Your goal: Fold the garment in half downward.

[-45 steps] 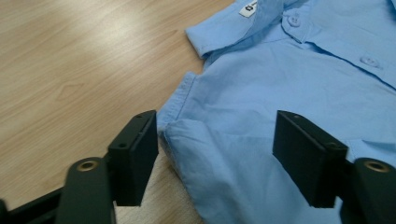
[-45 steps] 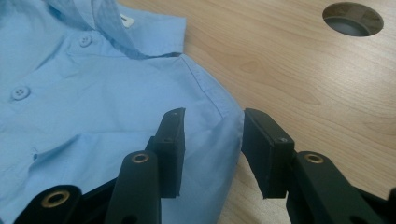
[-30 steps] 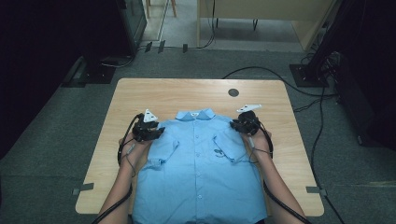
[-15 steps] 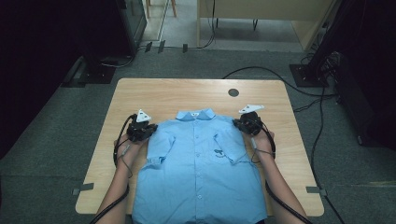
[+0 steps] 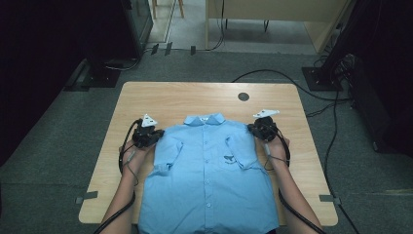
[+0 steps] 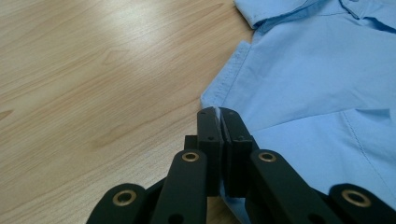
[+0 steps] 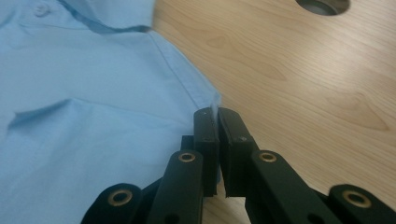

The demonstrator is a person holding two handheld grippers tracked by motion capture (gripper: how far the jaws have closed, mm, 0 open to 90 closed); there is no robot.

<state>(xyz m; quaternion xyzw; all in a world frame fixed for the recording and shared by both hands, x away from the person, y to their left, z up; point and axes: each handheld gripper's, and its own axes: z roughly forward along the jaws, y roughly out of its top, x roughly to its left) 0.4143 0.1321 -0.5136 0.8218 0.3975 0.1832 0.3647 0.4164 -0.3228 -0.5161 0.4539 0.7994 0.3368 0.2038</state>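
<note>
A light blue short-sleeved shirt point(image 5: 209, 180) lies face up on the wooden table point(image 5: 195, 97), collar at the far end, both sleeves folded in over the front. My left gripper point(image 5: 156, 135) sits at the shirt's left shoulder. In the left gripper view its jaws point(image 6: 219, 112) have just closed and pinch the shoulder seam edge of the shirt point(image 6: 317, 70). My right gripper point(image 5: 253, 129) is at the right shoulder. In the right gripper view it point(image 7: 216, 112) is shut on a thin fold of the shirt point(image 7: 84, 93) edge.
A round cable hole point(image 5: 243, 96) lies in the table beyond the collar, also seen as the hole point(image 7: 322, 4) in the right gripper view. Bare wood flanks the shirt on both sides. Dark cabinets and black cables point(image 5: 272, 75) stand on the grey floor around the table.
The left gripper slid a little to the left and its jaws closed on the shoulder edge, drawing that shoulder outward. The right gripper held its place.
</note>
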